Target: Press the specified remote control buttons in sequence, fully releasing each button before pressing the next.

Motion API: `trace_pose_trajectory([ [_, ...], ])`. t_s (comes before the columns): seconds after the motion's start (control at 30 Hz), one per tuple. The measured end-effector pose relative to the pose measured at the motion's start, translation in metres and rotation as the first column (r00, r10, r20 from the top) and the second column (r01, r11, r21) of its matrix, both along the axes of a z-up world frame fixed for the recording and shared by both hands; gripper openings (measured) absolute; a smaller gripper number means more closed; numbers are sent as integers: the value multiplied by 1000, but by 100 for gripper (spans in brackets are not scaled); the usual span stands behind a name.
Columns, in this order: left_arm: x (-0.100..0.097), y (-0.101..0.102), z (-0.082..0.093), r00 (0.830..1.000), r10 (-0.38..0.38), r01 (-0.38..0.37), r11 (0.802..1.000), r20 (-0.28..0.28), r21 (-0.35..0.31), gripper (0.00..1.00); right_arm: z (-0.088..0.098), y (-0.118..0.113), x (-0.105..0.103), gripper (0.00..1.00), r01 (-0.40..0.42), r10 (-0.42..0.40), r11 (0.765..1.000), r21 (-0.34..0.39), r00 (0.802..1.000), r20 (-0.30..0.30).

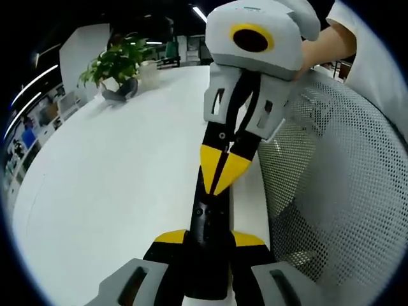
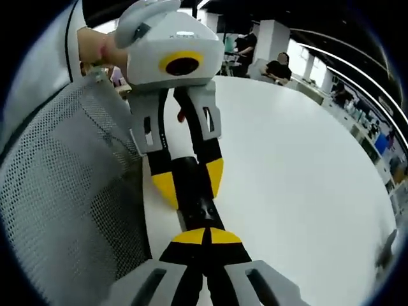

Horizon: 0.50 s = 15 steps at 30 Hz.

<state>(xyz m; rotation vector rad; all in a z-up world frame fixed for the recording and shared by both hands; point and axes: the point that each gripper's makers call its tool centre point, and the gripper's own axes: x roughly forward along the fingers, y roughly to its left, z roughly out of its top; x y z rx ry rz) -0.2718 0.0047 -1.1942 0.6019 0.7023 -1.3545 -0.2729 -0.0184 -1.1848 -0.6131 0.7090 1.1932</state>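
A slim black remote control (image 1: pixel 213 213) is held above the white table (image 1: pixel 115 178), and my left gripper (image 1: pixel 209 240) is shut on its near end, one yellow tip on each side. My right gripper (image 1: pixel 220 171) comes in from the far side with its yellow tips closed together, resting on the remote's upper face. In the right gripper view, my right gripper (image 2: pixel 205 236) is shut with its tips down on the remote (image 2: pixel 201 209). Beyond it my left gripper (image 2: pixel 189 183) clamps the remote's far end. Which button lies under the tips is hidden.
A grey mesh chair back (image 1: pixel 338 191) stands close beside the grippers at the table edge, and it is also seen as the chair back (image 2: pixel 70 191). A potted plant (image 1: pixel 118 67) sits at the table's far end. A person's arm (image 1: pixel 328 44) holds the right gripper. People (image 2: pixel 279 67) sit far off.
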Motion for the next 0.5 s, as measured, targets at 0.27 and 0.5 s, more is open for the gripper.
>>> trace_pose_trajectory([
  [0.27, 1, -1, 0, 1000, 1, -1, 1000, 0, -4, 24, 3, 0, 2, 0, 17, -19, 999, -29, 998, -65],
  [0.5, 1, -1, 0, 1000, 0, 0, 1000, 1, -4, 24, 8, 19, -6, 0, -40, 40, 999, 3, 997, -73],
])
